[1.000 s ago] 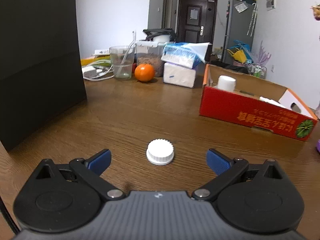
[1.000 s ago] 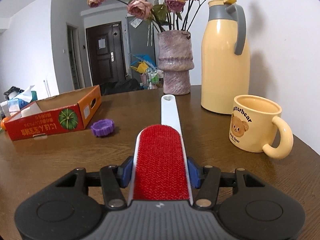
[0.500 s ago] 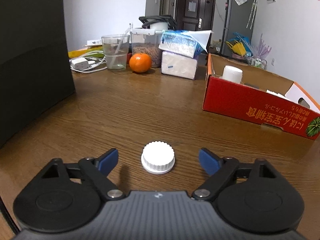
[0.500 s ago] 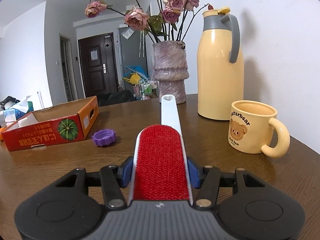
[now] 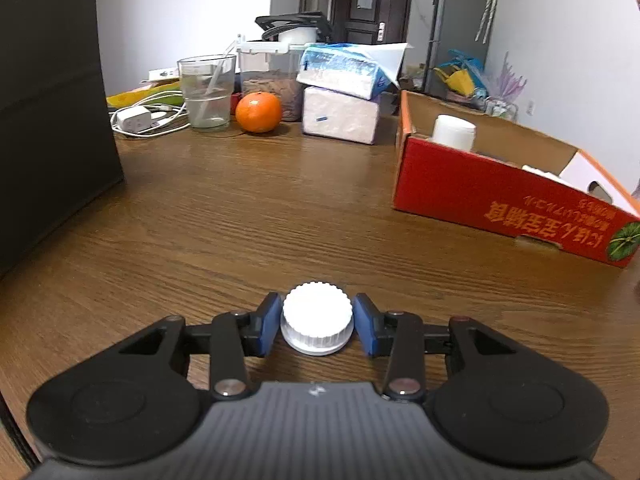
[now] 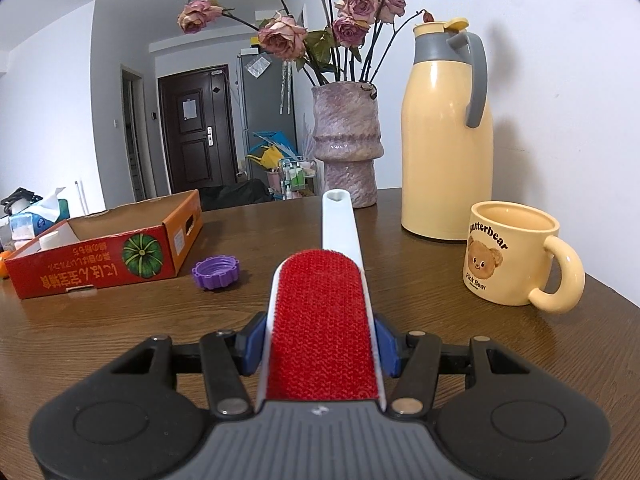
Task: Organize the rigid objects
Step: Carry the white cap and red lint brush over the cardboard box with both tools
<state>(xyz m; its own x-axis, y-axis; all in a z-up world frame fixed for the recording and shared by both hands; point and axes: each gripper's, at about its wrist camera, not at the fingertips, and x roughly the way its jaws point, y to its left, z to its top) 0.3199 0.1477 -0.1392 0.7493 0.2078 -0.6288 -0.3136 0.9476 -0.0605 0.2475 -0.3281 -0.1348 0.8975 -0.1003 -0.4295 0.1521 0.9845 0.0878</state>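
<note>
Left tongs [image 5: 317,326] have closed on one white cap [image 5: 317,316].

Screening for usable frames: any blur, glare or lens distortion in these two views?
Left wrist view: sharp, fisheye bends the red cardboard box, dark corners, soft sheen on the wooden table. Right wrist view: sharp, the yellow thermos jug casts a soft wall shadow.

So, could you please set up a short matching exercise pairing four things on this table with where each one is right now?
1. white cap
2. lint brush
3. purple cap
4. white bottle

a. inside the red box
b. on the table beside the box
c. in the left claw
d. in the right claw

Pairs: 1-c, 2-d, 3-b, 4-a
</note>
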